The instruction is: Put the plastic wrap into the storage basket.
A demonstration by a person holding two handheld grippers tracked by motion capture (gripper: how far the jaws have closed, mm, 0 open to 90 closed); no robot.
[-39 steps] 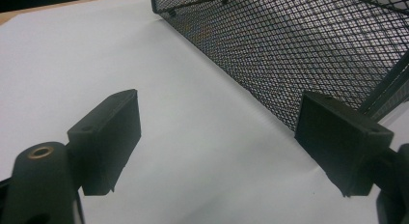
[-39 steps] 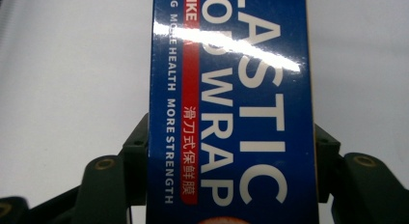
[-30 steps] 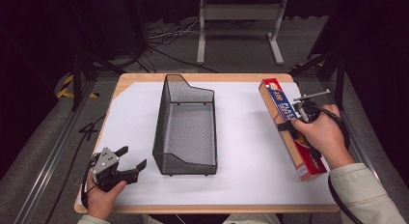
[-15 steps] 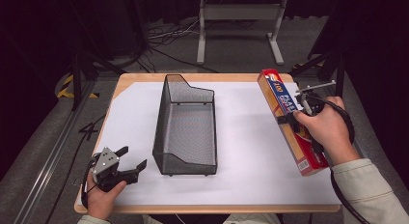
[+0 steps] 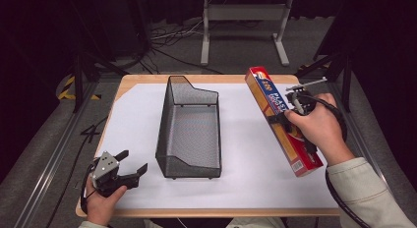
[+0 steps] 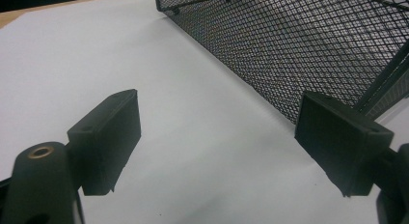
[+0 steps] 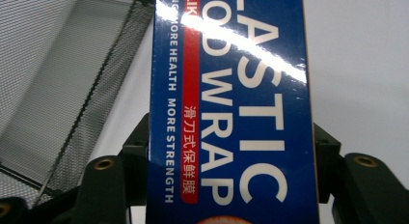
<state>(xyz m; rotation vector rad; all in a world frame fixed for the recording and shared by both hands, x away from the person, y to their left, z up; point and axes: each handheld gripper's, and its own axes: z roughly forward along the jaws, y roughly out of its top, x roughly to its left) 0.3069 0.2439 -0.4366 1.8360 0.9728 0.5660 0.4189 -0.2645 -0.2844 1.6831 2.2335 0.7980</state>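
While the left hand [image 5: 101,201] rests at the near left corner of the worktop [image 5: 246,188], its left tongs [image 5: 132,163] sit low over the white sheet [image 5: 137,125] with the two black jaws spread wide and nothing between them. From the left tongs' own view, the white sheet lies under the jaws and the black mesh basket [image 6: 308,45] stands just beside the right jaw.

A bit farther in, the black mesh basket [image 5: 189,129] stands upright in the middle of the worktop. Its inside looks bare.

On the right side, the right hand [image 5: 319,127] holds the right tongs [image 5: 276,118], and the jaws are squeezed onto a long box of plastic wrap [image 5: 282,120]. The box is blue and red, and it is tilted, with its far end higher and leaning toward the basket. From the right tongs' own view, the box [image 7: 231,103] sits tight between both jaws, with the basket off to the left
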